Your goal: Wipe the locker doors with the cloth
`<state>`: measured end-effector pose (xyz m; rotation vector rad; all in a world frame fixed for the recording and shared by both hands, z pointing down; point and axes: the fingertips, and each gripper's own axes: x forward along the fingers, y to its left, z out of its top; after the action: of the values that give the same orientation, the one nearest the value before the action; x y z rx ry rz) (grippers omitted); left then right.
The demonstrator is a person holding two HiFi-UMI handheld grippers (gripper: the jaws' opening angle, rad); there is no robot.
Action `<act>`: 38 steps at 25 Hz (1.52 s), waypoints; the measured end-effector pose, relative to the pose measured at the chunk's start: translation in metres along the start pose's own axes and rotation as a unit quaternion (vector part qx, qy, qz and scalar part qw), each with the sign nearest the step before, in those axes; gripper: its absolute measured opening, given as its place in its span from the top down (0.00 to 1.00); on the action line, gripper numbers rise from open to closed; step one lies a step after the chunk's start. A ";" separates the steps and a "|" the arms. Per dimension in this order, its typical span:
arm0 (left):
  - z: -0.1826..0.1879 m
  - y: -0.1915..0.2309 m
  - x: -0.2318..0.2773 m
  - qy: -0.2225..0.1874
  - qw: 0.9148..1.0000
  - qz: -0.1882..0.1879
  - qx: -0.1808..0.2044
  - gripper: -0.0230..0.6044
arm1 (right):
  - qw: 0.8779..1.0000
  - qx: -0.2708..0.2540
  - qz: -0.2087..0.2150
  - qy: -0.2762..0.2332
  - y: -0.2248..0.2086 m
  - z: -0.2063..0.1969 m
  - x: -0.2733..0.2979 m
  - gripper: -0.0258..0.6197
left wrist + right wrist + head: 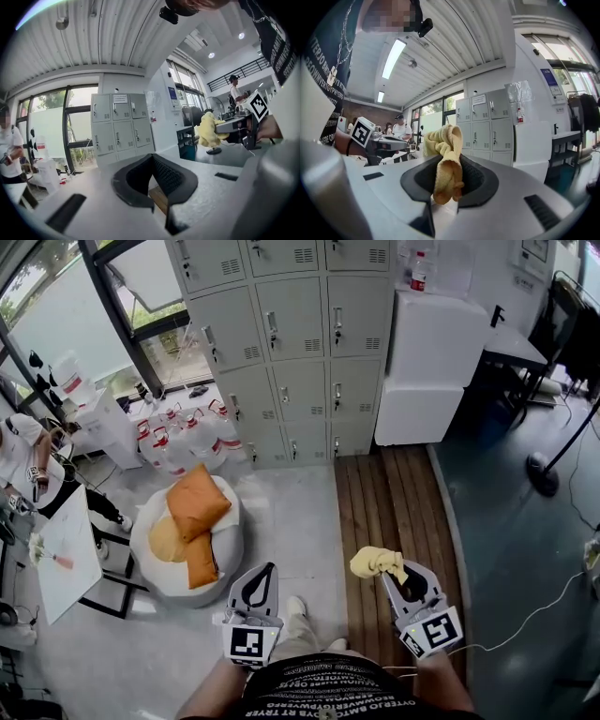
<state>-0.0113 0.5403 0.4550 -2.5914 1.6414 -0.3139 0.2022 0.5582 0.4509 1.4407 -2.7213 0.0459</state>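
- Low in the right half of the head view, the right gripper (387,568) is clenched on the yellow cloth (373,562). Its own view shows a bunched fold pinched between the black pads, with the loose end flopping over the top.
- That grip looks chosen so a soft wad sticks out past the jaws. In my judgement this would let fabric, not plastic, meet the doors.
- Lower centre, the left gripper (266,570) has its jaws closed tip to tip on nothing. It appears parked as the spare hand, level with the other.
- Up at the top centre stand the grey locker doors (291,334), well apart from both grippers. Grey floor and a wooden floor strip (375,493) lie between, so wiping has not begun.
- At the top edge of the frame the upper locker row is cut off.
- Water jugs (187,442) crowd the floor near the lockers' lower left.
- Whether any door is dusty or marked is too small to tell.
- How much cloth sits inside the right jaws is hidden by the fold itself.
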 end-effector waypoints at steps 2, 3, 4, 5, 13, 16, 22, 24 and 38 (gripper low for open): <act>0.000 0.008 0.010 -0.003 1.000 -0.003 -0.007 0.96 | 1.000 0.003 0.001 0.007 0.000 -0.003 0.013 0.83; 0.000 0.013 0.014 -0.002 1.000 -0.005 -0.007 0.96 | 1.000 0.003 0.003 0.009 0.000 -0.003 0.021 0.83; -0.002 0.019 0.018 0.000 1.000 -0.006 -0.007 0.96 | 1.000 0.002 0.004 0.010 0.001 -0.002 0.028 0.83; -0.004 0.024 0.023 0.004 1.000 -0.009 -0.006 0.96 | 1.000 0.000 0.005 0.010 0.001 -0.001 0.036 0.83; -0.001 0.083 0.072 0.000 1.000 -0.024 -0.016 0.96 | 1.000 -0.009 -0.004 0.012 -0.006 0.017 0.104 0.83; -0.003 0.103 0.089 -0.002 0.999 -0.028 -0.017 0.96 | 1.000 -0.009 -0.009 0.008 -0.009 0.023 0.129 0.83; -0.003 0.136 0.109 -0.007 0.999 -0.033 -0.018 0.96 | 1.000 -0.004 -0.019 -0.019 -0.010 0.037 0.170 0.83; -0.003 0.148 0.114 -0.007 0.999 -0.035 -0.016 0.96 | 1.000 -0.001 -0.017 -0.017 -0.009 0.037 0.185 0.83; -0.005 0.225 0.163 -0.030 0.998 -0.040 -0.036 0.96 | 0.999 -0.019 -0.024 -0.011 -0.003 0.047 0.266 0.83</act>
<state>-0.1448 0.2965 0.4475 -2.6947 1.5615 -0.1816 0.0533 0.3342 0.4224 1.5050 -2.6873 -0.0249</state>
